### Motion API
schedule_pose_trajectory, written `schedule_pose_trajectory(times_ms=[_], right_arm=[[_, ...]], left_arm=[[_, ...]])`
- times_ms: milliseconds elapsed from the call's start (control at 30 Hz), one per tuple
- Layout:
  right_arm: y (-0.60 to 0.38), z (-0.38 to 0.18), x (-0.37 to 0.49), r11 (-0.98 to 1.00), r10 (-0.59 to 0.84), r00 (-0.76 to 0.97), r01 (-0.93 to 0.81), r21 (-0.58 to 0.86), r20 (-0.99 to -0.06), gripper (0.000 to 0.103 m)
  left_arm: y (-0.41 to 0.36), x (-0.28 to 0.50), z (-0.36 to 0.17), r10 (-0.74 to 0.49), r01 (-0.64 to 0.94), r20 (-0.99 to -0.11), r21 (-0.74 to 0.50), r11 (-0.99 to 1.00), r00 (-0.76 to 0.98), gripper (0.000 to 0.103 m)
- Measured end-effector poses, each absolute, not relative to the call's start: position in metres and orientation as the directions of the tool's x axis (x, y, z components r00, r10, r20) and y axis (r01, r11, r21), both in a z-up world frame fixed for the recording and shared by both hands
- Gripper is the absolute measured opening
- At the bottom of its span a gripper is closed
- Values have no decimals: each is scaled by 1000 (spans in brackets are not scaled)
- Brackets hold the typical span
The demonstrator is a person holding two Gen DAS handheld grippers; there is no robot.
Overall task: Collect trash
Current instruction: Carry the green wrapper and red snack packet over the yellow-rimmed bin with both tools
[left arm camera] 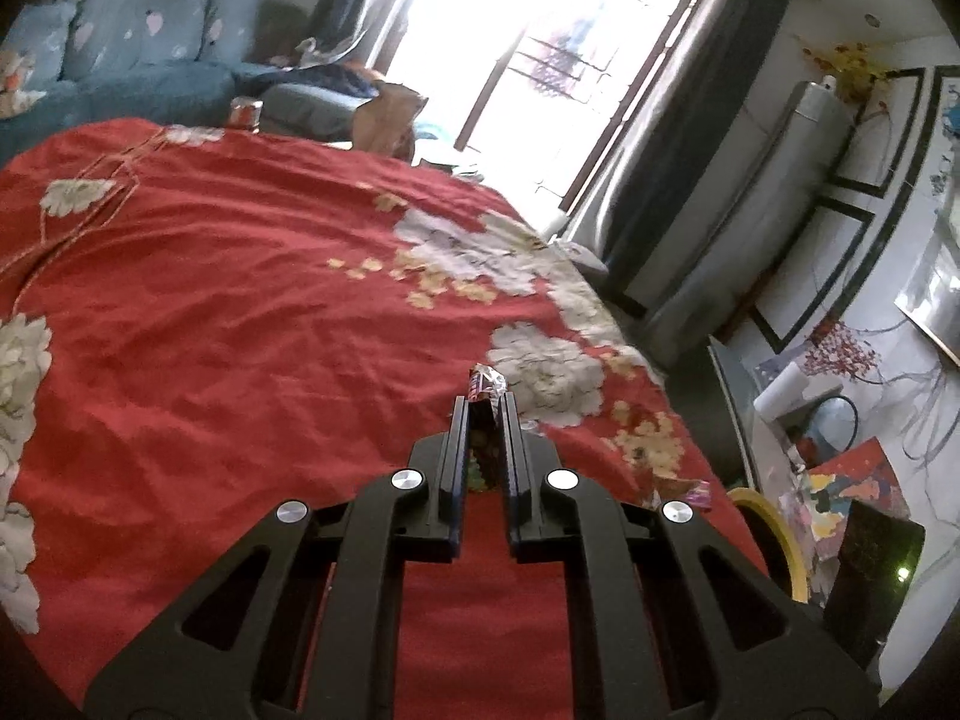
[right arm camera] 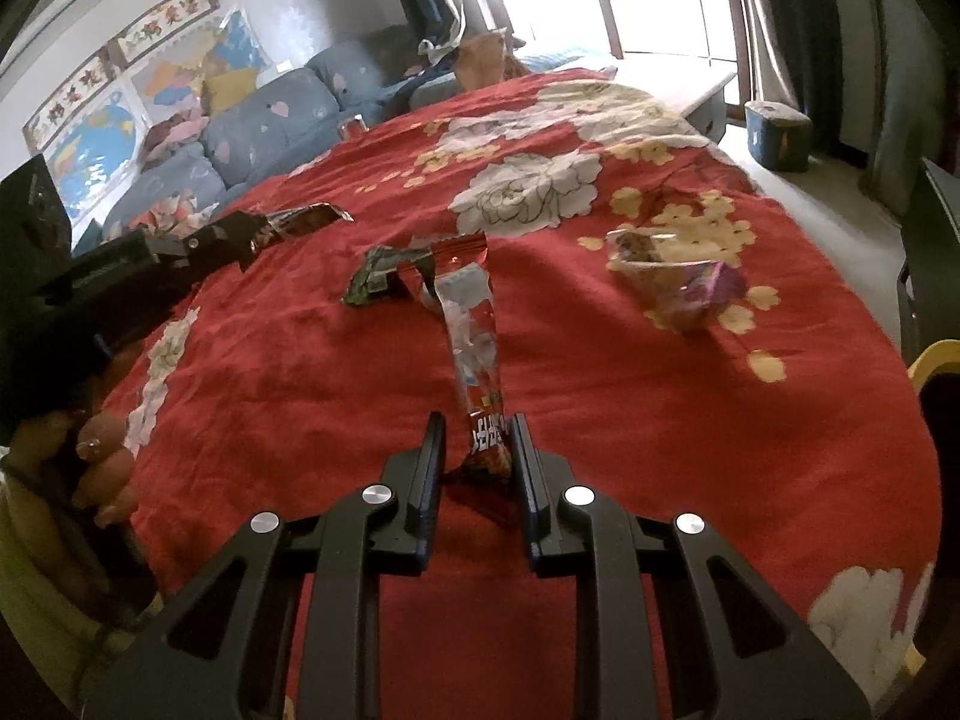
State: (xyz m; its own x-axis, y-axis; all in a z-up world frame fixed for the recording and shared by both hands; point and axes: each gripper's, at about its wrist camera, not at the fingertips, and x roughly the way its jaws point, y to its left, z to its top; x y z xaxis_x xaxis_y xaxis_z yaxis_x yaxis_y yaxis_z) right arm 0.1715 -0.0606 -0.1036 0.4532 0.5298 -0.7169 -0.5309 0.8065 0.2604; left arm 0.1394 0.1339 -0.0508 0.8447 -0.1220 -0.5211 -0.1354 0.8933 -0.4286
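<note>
My left gripper [left arm camera: 483,402] is shut on a dark snack wrapper [left arm camera: 485,385], held above the red floral tablecloth [left arm camera: 240,312]. It shows at the left of the right wrist view [right arm camera: 255,240] with the wrapper [right arm camera: 306,219] sticking out. My right gripper [right arm camera: 477,426] has its jaws around the near end of a long red wrapper [right arm camera: 471,324]; they look closed on it, though a gap shows beside the left finger. A crumpled green wrapper [right arm camera: 375,279] lies beyond it. A clear and purple wrapper [right arm camera: 678,276] lies to the right and also shows in the left wrist view [left arm camera: 684,489].
A yellow-rimmed bin [left arm camera: 774,534] stands off the table's right edge, also showing in the right wrist view [right arm camera: 936,360]. A can [right arm camera: 353,126] stands at the table's far edge. A blue sofa [right arm camera: 240,138] lies behind, and a bright window door [left arm camera: 540,48].
</note>
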Motion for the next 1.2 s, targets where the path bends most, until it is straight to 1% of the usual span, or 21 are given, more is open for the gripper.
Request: schedule_pose_trajectory(times_ms=[433,1200], right_arm=[[-103,-72,170,832,531,540,-477,283,-653,21],[-186,-41,176,887,462,672,-337,317,-578,21]], left_arm=[[83,134,-32,-223,2,-484,-415,910,846,5],[4,129,-19,-340,175,-477,-357,918,811,5]])
